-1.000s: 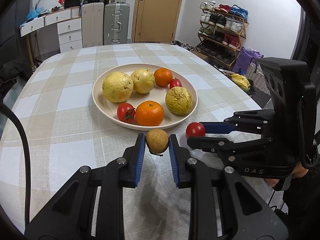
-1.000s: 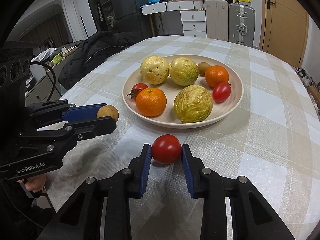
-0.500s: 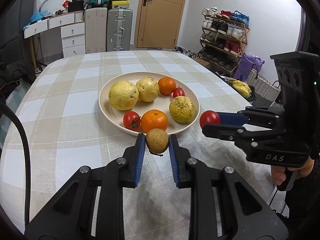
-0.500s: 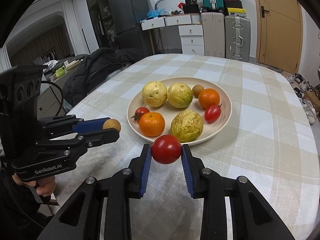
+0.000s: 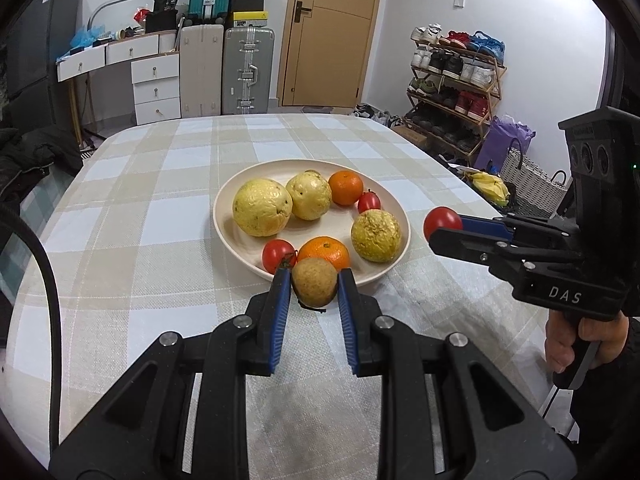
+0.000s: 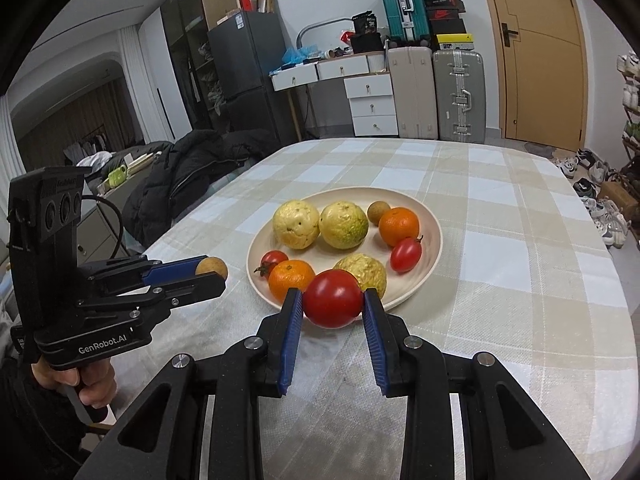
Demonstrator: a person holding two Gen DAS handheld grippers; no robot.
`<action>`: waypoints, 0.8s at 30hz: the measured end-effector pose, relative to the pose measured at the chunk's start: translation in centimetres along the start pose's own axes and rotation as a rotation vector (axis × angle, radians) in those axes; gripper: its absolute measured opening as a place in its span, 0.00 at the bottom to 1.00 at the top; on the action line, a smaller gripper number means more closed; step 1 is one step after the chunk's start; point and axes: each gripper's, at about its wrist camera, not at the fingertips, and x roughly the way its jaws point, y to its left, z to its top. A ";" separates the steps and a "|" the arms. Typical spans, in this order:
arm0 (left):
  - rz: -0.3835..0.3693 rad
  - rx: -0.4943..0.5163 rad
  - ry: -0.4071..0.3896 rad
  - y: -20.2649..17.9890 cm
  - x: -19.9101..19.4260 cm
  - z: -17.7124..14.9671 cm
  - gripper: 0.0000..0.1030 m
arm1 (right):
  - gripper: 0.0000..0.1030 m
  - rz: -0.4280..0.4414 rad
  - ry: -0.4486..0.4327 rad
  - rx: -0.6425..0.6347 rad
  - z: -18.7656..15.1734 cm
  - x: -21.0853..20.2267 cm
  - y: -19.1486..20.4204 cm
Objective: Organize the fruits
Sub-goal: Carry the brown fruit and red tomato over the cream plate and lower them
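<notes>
— Although most of the checked tablecloth (image 5: 120, 240) is seen, what is hidden or cut off?

— Its near edge is covered by the gripper bodies in both wrist views. On the cream plate (image 5: 224, 216), the front rim is masked by held fruit. A small brown fruit (image 6: 375, 213) at the plate's 12 o'clock is seen only from the right wrist view; from the left it is hidden behind a yellow guava (image 5: 309, 196). The lower edge of the near orange (image 5: 325, 251) is covered by the brown longan (image 5: 314, 283).

— How are the grippers held?

— The left gripper (image 5: 314, 286) is held level above the cloth at the plate's 6 o'clock, its blue pads (image 5: 280, 304) closed against the longan. The right gripper (image 6: 333, 304) is held level too, at about 4 o'clock of the plate as seen from the left wrist, and a red tomato (image 6: 333, 303) is clamped between its pads. Each handle is gripped from below by a hand (image 6: 86, 380), only partly seen.
</notes>
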 end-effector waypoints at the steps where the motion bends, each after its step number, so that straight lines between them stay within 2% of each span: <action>1: 0.003 -0.001 -0.003 0.0 0.0 0.1 0.21 | 0.30 0.002 -0.001 0.004 0.1 0.0 -0.1; 24: 0.024 0.025 -0.012 -0.6 2.9 2.4 0.21 | 0.30 -0.018 -0.034 0.048 1.4 0.1 -1.7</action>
